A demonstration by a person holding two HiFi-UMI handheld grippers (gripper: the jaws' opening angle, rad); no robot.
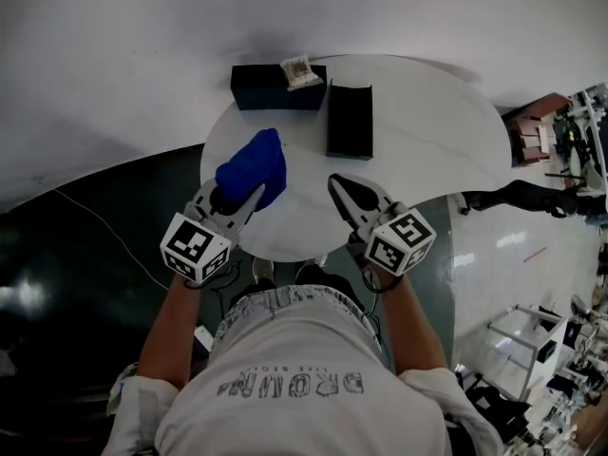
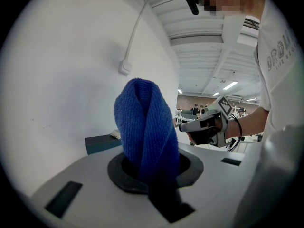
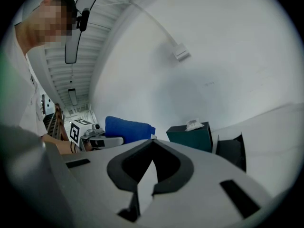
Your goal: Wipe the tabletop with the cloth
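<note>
L gripper (image 1: 249, 196) clamped on bunched blue terry cloth (image 1: 253, 167), which sticks out past the jaw tips over near-left part of round white tabletop (image 1: 427, 131); cloth-to-top contact not discernible. R gripper (image 1: 344, 190) w/ jaws together, nothing between them, tips over near edge of top, apart from cloth. Far side of table: dark teal tissue box (image 1: 275, 88) w/ white tissue (image 1: 299, 70) on top, and just beside it at right a black open-topped box (image 1: 350, 120).
</note>
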